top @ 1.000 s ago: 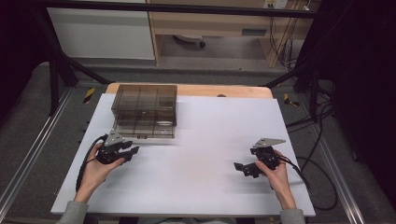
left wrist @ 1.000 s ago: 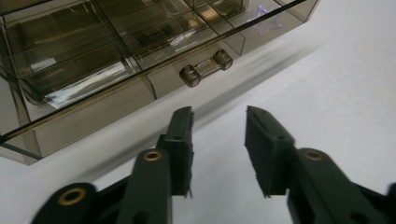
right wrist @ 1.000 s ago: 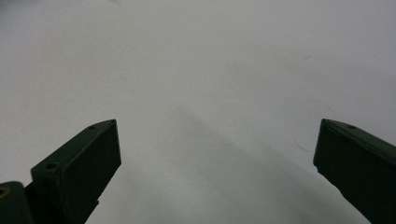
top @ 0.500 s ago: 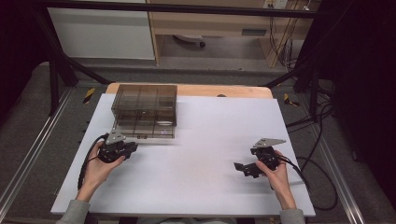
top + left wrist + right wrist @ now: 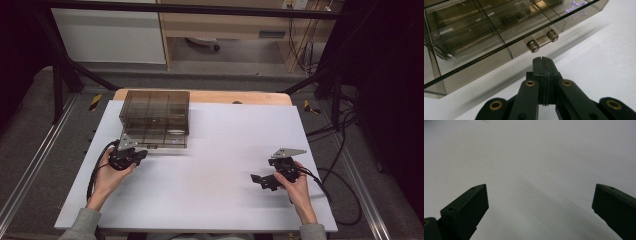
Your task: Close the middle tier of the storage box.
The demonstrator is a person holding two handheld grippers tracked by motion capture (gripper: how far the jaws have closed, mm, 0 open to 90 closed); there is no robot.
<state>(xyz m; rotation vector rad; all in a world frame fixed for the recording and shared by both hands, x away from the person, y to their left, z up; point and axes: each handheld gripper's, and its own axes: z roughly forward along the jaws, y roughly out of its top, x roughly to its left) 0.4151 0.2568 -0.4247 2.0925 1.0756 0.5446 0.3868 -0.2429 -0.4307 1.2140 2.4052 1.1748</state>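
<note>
White desk carries the smoky plastic drawer box at its far left. My left tongs sit just short of the box's clear bar handle, jaws just closed flat together on nothing. Right tongs rest wide over bare desk, well apart. Step as I read it: approach to the drawer. Next I'd need to reopen and bracket the handle

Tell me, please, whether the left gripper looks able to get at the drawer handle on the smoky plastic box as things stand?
Probably yes. The left gripper points at the drawer handle with bare white table between them, but its jaws are shut and would need to open first.
</note>
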